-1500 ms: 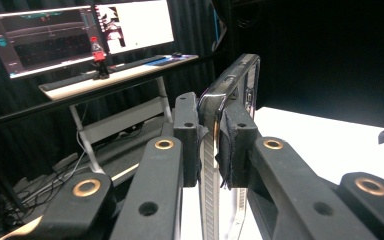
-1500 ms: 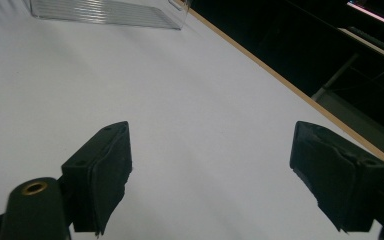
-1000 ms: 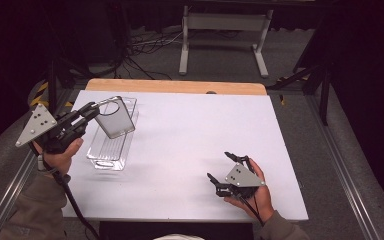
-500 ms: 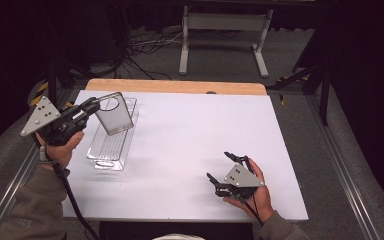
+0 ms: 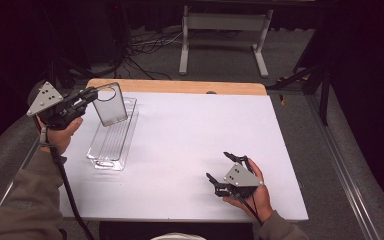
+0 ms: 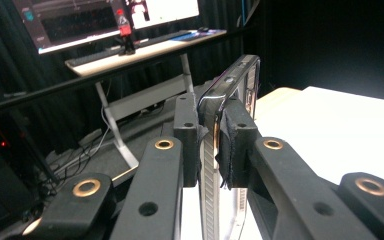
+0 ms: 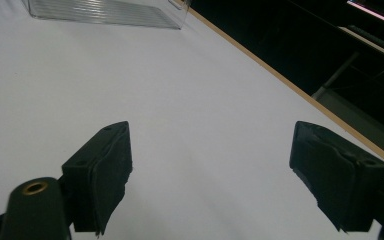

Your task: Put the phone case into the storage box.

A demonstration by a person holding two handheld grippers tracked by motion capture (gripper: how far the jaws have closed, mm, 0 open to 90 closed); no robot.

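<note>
My left gripper [image 5: 91, 94] is shut on the edge of a clear plastic panel [image 5: 111, 106] with a round hole near its top. It holds the panel upright above the far end of a long clear ribbed tray [image 5: 112, 142] at the table's left. In the left gripper view the pads [image 6: 235, 137] pinch the panel [image 6: 230, 82] edge-on between them. My right gripper [image 5: 219, 166] rests in a hand near the front right of the white table [image 5: 190, 135]. Its jaws are wide open, and in the right gripper view nothing lies between them [image 7: 210, 165].
A wooden strip [image 5: 180, 86] runs along the table's far edge. Behind it stand a metal stand [image 5: 220, 22] and loose cables on the floor. The tray's end [image 7: 105, 11] lies far ahead in the right gripper view. A monitor and shelf [image 6: 130, 30] sit beyond the left gripper.
My left gripper has carried the clear panel a little toward the table's far-left corner, over the far end of the tray. The right gripper has not moved.
</note>
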